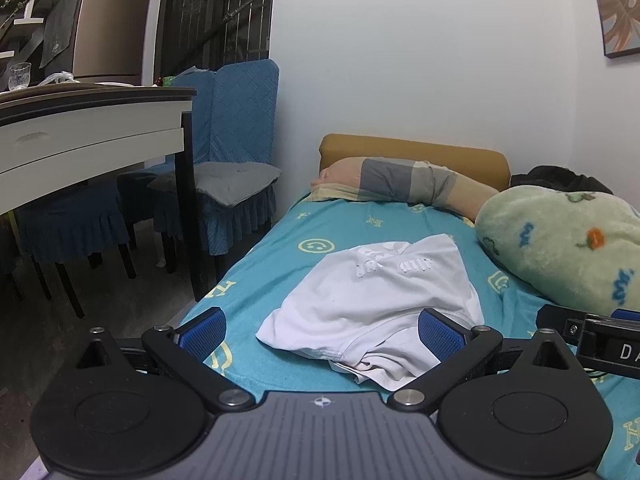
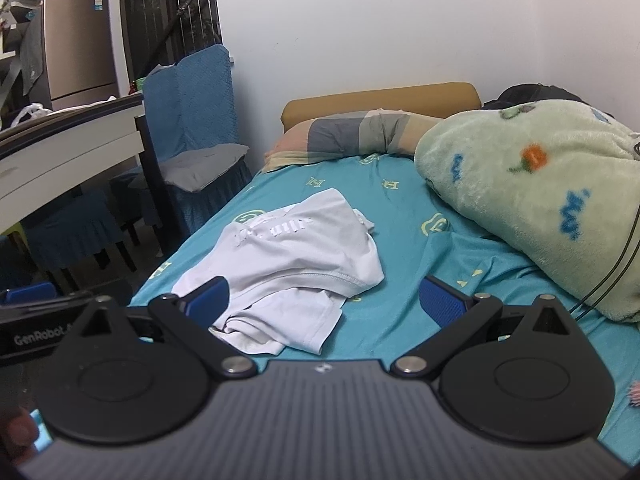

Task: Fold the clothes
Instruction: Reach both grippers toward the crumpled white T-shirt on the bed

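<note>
A white T-shirt (image 1: pixel 372 296) with white lettering lies roughly folded on the teal bed sheet (image 1: pixel 280 264); its loose hem end is bunched toward me. It also shows in the right wrist view (image 2: pixel 296 256). My left gripper (image 1: pixel 322 334) is open and empty, its blue pads on either side of the shirt's near end, just above it. My right gripper (image 2: pixel 326 304) is open and empty, over the shirt's near right edge. The right gripper's body shows at the right edge of the left wrist view (image 1: pixel 592 336); the left gripper's body shows in the right wrist view (image 2: pixel 36 320).
A green fleece blanket (image 2: pixel 532 200) is heaped on the bed's right side. A striped pillow (image 1: pixel 400 182) lies at the headboard. A white table (image 1: pixel 80 140) and blue-covered chairs (image 1: pixel 236 152) stand left of the bed, across a narrow floor strip.
</note>
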The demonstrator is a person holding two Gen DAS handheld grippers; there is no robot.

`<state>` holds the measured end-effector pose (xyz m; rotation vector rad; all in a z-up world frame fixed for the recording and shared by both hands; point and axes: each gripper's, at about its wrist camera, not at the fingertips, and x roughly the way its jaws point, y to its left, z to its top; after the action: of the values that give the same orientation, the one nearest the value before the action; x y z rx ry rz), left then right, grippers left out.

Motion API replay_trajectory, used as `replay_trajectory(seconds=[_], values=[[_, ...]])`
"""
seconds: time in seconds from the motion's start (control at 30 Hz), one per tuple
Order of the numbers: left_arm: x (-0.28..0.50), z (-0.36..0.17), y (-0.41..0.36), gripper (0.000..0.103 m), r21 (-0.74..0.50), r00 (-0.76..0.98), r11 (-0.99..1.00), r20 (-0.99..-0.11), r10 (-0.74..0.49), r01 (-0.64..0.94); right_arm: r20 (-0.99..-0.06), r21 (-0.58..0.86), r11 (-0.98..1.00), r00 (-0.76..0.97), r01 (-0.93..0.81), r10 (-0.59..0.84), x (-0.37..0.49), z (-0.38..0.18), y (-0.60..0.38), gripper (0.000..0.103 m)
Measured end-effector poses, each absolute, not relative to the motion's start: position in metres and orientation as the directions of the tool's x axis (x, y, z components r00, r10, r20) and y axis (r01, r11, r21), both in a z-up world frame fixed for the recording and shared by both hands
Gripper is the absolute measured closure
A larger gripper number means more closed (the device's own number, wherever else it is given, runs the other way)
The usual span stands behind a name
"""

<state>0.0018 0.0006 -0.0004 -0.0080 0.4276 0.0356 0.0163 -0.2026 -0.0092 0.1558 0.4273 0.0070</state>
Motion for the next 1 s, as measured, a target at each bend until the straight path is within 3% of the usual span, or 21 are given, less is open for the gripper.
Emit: replay_trajectory(seconds=[0.27,0.43,0.5,0.57,0.67,0.87,1.0], values=[[0.017,-0.004,0.006,0.0,0.014,0.916,0.997,-0.393,0.081,-0.082,-0.331,0.092,0.994,0.943,0.064,-0.03,0.01,0.002,-0.203,0.0],[0.028,0.012,0.018,0.0,0.071,0.923,0.996,-0.379,0.069,-0.045,-0.201,0.05,0.973,0.957,0.224,-0.21,0.004,0.015,-0.207,0.0],[0.052,0.009,0.02,0.0,0.089,0.886,0.996,-0.462,0.043,-0.002,-0.15,0.05,0.942,0.935,0.332,-0.322,0.008,0.021,-0.214,0.0],[0.072,0.006,0.022,0.0,0.104,0.866,0.994,-0.5,0.021,0.035,-0.134,0.06,0.936,0.932,0.347,-0.337,0.02,0.025,-0.224,0.0],[0.097,-0.014,0.021,0.0,0.084,0.819,0.993,-0.574,-0.021,0.084,-0.177,0.062,0.945,0.935,0.322,-0.308,0.052,0.026,-0.239,0.0],[0.13,-0.08,0.006,0.006,0.039,0.723,0.987,-0.685,-0.085,0.154,-0.463,0.101,0.983,0.882,0.152,-0.088,0.137,-0.041,-0.256,0.0],[0.144,-0.109,-0.01,0.017,0.113,0.693,0.966,-0.716,-0.082,0.231,-0.553,0.091,0.987,0.831,0.134,-0.062,0.162,-0.082,-0.243,0.0]])
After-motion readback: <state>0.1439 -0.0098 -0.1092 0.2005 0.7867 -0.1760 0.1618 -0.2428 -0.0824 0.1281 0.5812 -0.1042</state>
